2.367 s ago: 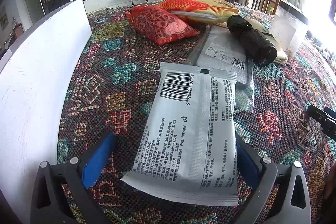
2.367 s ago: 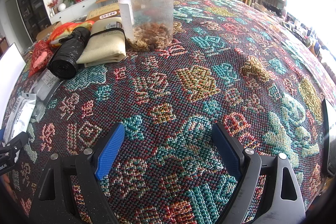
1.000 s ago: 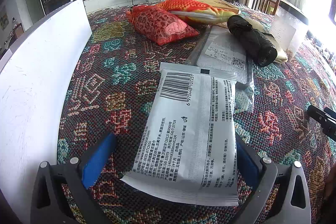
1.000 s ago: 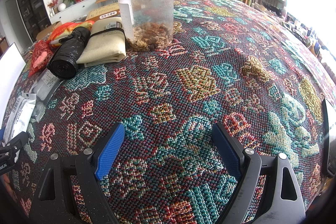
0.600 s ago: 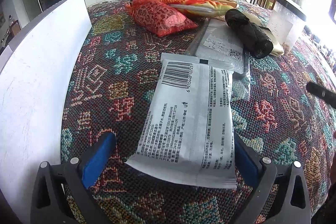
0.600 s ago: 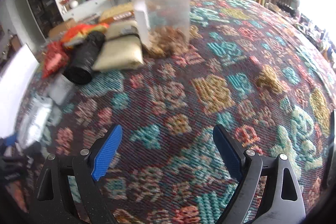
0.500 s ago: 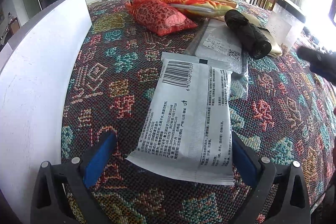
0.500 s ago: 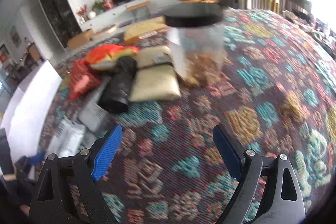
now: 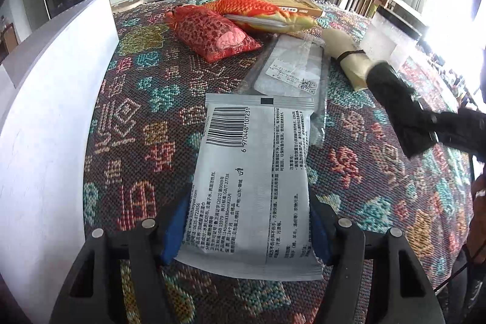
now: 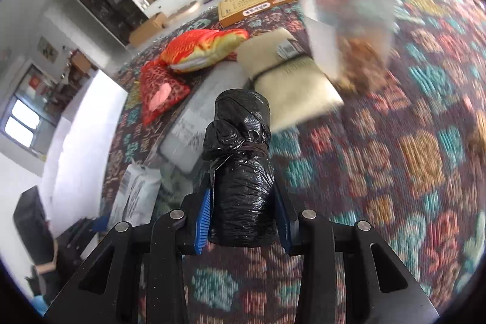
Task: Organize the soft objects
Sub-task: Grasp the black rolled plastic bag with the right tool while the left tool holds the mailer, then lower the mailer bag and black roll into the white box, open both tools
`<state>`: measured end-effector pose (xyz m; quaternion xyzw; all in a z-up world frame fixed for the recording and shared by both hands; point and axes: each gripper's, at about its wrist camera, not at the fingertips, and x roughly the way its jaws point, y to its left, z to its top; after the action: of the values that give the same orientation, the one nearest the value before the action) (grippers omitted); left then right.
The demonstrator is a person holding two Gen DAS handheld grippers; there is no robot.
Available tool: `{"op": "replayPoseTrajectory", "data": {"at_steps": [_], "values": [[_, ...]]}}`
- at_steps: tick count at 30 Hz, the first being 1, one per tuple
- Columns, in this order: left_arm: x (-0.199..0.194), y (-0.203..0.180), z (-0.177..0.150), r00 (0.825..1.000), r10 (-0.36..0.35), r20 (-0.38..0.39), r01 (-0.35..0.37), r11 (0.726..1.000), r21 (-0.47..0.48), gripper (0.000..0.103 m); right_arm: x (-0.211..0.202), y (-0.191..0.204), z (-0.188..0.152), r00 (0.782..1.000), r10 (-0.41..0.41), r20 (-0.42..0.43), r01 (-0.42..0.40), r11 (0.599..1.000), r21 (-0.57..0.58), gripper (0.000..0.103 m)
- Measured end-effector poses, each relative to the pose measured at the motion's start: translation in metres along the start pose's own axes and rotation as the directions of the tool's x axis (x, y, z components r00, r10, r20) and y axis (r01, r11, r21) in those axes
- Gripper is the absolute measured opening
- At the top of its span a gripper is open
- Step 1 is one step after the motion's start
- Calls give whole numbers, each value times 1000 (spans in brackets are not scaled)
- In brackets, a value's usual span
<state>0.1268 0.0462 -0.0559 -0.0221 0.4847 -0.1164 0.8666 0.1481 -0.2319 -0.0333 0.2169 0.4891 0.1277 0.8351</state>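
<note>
Now both grippers pinch soft items above the patterned bench [image 9: 145,99].
Left gripper [image 9: 247,228]: fingers, just closing, press the white wipes packet [image 9: 252,181] at 6 o'clock. Right gripper [image 10: 243,220]: fingers, just closing, clamp the black bag roll [image 10: 240,166]; in the left view the roll sits at 3 o'clock.

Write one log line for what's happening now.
left hand-held gripper: closing on white packet | right hand-held gripper: closing on black bag roll

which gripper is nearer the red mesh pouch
Left, narrowly, by my estimate. The left gripper holds the white packet, straight down the cloth from the red mesh pouch; the right gripper holds the black bag roll off to its side.
</note>
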Motion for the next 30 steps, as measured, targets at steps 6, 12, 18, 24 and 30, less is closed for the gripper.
{"op": "replayPoseTrajectory", "data": {"at_steps": [6,12,18,24,30], "values": [[-60,7,-9,991,-118,65,123,990,-71,67,-45,-26,-43,995,95,20,-97,983,153,38],[-149,57,0,978,-80,191,100,990,-98,67,-72,89,-37,961,275,24,-274,962,-14,38],[-206,166,-22,956,221,192,-175,957,-230,67,-50,255,-50,879,460,-128,-477,854,-206,38],[-204,251,-68,877,479,35,-435,823,-365,90,12,323,-87,871,411,-270,-481,825,-296,63],[-208,250,-74,868,487,99,-405,809,-425,93,4,249,-88,989,146,-33,-146,898,-414,69]]}}
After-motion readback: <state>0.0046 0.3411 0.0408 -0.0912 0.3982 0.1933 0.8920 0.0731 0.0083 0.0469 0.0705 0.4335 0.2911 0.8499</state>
